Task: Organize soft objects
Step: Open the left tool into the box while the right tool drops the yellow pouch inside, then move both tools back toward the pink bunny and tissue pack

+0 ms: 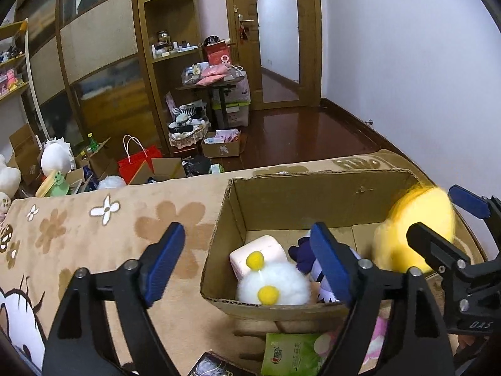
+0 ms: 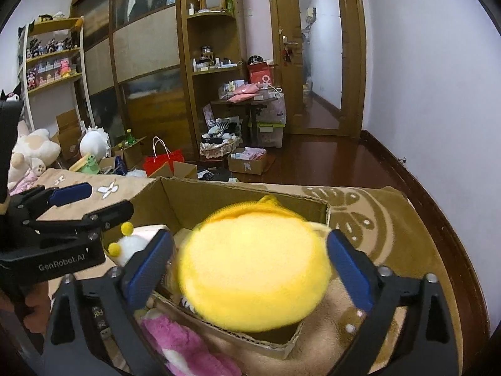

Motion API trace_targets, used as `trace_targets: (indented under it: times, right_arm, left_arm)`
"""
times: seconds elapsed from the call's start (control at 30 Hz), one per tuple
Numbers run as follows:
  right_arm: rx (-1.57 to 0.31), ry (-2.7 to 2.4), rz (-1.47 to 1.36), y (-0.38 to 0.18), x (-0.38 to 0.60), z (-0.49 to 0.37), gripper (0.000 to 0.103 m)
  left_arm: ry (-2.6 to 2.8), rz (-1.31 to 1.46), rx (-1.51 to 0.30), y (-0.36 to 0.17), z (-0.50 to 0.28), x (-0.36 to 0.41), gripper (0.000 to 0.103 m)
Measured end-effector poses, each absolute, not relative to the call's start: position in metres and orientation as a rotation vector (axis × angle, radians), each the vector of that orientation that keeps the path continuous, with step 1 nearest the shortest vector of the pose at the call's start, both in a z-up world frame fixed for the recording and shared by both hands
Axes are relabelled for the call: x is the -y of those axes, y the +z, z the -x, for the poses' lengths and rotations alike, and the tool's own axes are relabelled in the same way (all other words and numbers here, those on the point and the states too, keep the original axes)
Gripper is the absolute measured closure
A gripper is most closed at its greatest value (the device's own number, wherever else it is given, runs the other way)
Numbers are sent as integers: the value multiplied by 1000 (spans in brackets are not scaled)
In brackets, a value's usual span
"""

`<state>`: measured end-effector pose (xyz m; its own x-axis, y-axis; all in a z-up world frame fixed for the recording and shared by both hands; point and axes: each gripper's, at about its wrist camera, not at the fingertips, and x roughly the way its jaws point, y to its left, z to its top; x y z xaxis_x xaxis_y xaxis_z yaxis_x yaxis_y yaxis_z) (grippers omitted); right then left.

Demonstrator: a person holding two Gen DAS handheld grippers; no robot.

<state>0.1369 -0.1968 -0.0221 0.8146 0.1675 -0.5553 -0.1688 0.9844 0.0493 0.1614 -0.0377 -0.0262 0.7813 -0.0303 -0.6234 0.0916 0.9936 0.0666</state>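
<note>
An open cardboard box sits on the beige flowered blanket. Inside it lie a white pom-pom plush with yellow balls, a pale pink cube and a purple striped soft thing. My left gripper stands open and empty above the box's near left corner. A round yellow plush, blurred by motion, is between the wide jaws of my right gripper over the box's right end. The pads look just clear of it. From the left wrist, the yellow plush is at the box's right side.
A pink plush and a green packet lie on the blanket in front of the box. Beyond the bed, the floor holds boxes, a red bag and plush toys. Wooden wardrobes and shelves stand behind.
</note>
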Motion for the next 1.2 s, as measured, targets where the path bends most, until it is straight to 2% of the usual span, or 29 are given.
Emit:
trace_targets:
  times: [0.07, 0.27, 0.37, 0.77, 1.2]
  right_arm:
    - [-592, 172, -3, -18, 197, -134, 0]
    - [-594, 142, -45, -11, 204, -120, 0]
    - [-587, 136, -44, -3, 204, -111, 0]
    - [-630, 70, -27, 4, 198, -74, 0]
    - [-707, 69, 41, -6, 172, -47, 0]
  left_arm:
    - [-53, -106, -661, -24, -157, 37, 9]
    - [-65, -103, -654, -13, -143, 31, 7]
    - [-65, -119, -638, -6, -130, 29, 3]
    - [-46, -118, -694, 6, -91, 7, 3]
    - [-33, -109, -850, -10, -82, -15, 3]
